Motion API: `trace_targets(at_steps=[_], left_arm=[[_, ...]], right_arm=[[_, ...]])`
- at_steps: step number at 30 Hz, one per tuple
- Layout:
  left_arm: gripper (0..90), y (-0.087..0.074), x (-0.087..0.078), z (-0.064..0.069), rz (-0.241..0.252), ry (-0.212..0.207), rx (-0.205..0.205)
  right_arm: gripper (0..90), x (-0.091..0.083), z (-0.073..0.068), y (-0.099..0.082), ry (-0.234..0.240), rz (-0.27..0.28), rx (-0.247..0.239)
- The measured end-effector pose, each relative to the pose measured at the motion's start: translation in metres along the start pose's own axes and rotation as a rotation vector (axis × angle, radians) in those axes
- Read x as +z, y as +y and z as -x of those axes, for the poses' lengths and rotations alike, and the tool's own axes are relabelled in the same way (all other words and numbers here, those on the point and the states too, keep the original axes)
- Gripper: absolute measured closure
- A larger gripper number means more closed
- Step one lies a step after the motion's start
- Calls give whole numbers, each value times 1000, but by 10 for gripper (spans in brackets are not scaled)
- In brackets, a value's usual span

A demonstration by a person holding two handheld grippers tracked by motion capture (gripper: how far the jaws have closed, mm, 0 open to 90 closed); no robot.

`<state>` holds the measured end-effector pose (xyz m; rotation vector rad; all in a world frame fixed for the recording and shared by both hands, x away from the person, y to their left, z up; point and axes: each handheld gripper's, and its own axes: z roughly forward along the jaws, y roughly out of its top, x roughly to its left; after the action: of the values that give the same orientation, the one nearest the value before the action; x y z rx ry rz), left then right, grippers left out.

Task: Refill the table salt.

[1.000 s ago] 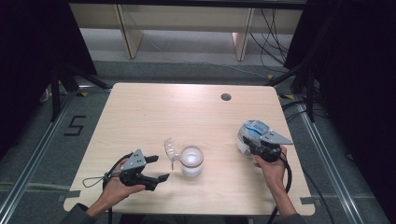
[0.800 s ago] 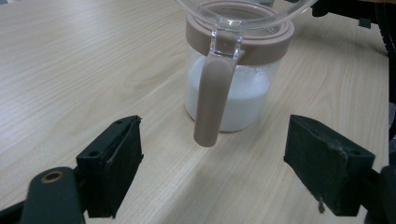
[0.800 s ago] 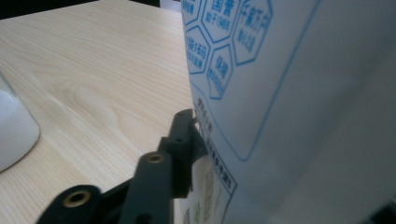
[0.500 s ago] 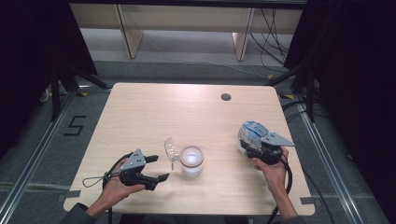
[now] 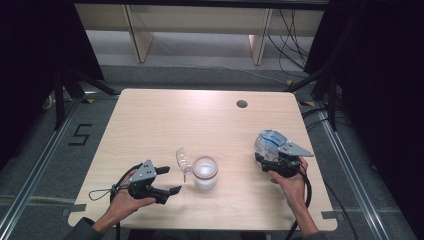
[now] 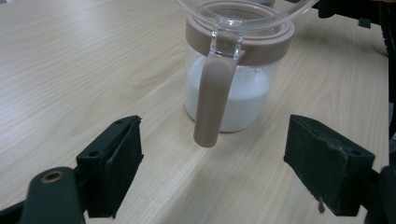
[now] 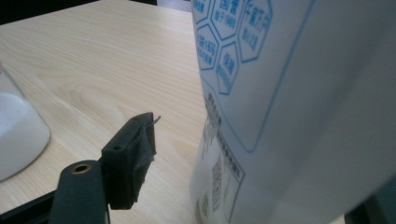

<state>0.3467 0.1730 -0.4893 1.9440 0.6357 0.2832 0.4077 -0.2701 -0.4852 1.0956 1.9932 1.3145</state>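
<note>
Right gripper [image 5: 267, 159]: jaws have just been opening; the one jaw in its own view stands clear of the bag, the other is hidden behind it.
Bag [image 5: 268, 143]: white with blue print, upright at the bench's [image 5: 150, 120] right side, cut off top and right in the right gripper view; print too small to read.
Left gripper [image 5: 167, 180]: jaws wide apart, nothing between them.
Jar [image 5: 205, 172]: clear, part-full of white powder, near the front middle of the bench, rim cut off in the left gripper view.
Lid [image 5: 183, 160]: clear, tilted open.
</note>
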Motion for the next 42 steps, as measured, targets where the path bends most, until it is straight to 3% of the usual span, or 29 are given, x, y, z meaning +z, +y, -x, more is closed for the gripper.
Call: trace_targets(at_steps=[4, 9, 10, 11, 12, 13, 14, 15, 18, 19, 20, 24, 25, 26, 27, 28, 31, 32, 33, 34, 36, 37, 38, 40, 41, 42], left_arm=[[184, 0, 0, 0, 1, 1, 0], [184, 0, 0, 0, 1, 1, -2], [185, 0, 0, 0, 1, 1, -2], [184, 0, 0, 0, 1, 1, -2], [185, 0, 0, 0, 0, 0, 0], [184, 0, 0, 0, 1, 1, 0], [185, 0, 0, 0, 1, 1, -1], [184, 0, 0, 0, -7, 9, 1], [185, 0, 0, 0, 1, 0, -1], [185, 0, 0, 0, 1, 3, -2], [185, 0, 0, 0, 1, 1, -2], [184, 0, 0, 0, -5, 7, 5], [184, 0, 0, 0, -6, 9, 1], [184, 0, 0, 0, 1, 1, 0], [184, 0, 0, 0, 2, 3, 1], [184, 0, 0, 0, -6, 11, 2], [184, 0, 0, 0, 2, 4, -3], [185, 0, 0, 0, 1, 1, 2], [185, 0, 0, 0, -1, 7, 5], [185, 0, -1, 0, -4, 10, 4], [184, 0, 0, -1, 1, 1, 3], [184, 0, 0, -1, 2, 2, 6], [184, 1, -1, -2, 0, 7, 11], [184, 1, 0, -1, 6, 5, 2], [184, 0, 0, 0, 7, 8, -25], [184, 1, 0, -1, 4, 11, -4]], right_arm=[[271, -1, -1, 0, -1, -13, 24], [263, -4, -2, 1, 11, -10, 0], [260, -5, -3, 1, 27, -6, 15], [256, -8, -6, 1, 19, -23, 59], [255, -9, -3, 1, 16, -10, 15], [255, -9, -3, 1, 30, 1, 25], [255, -10, -6, 1, 24, 0, 53], [253, -10, -4, 1, 19, 10, 21], [246, -14, -5, 1, 13, -2, 61], [246, -16, -3, 1, -1, -7, 40], [244, -17, -5, 1, 0, 5, 67], [224, -25, -4, 1, -24, -5, 43], [221, -27, -6, 1, -15, -3, 68], [217, -28, -5, 1, -20, 0, 50], [212, -31, -5, 1, -27, 2, 59], [205, -34, -8, 0, -33, -7, 98], [169, -42, -10, 0, -62, -1, 84], [167, -44, -8, 0, -62, 13, 50], [168, -48, -13, 0, -62, 1, 87], [168, -50, -12, 0, -73, 14, 62], [165, -53, -14, -2, -69, 27, 73], [164, -56, -17, -3, -86, 6, 95], [161, -57, -15, -4, -72, 22, 78], [160, -62, -21, -6, -91, 3, 109], [160, -64, -21, -7, -87, 6, 88], [160, -66, -22, -7, -80, -2, 81]])
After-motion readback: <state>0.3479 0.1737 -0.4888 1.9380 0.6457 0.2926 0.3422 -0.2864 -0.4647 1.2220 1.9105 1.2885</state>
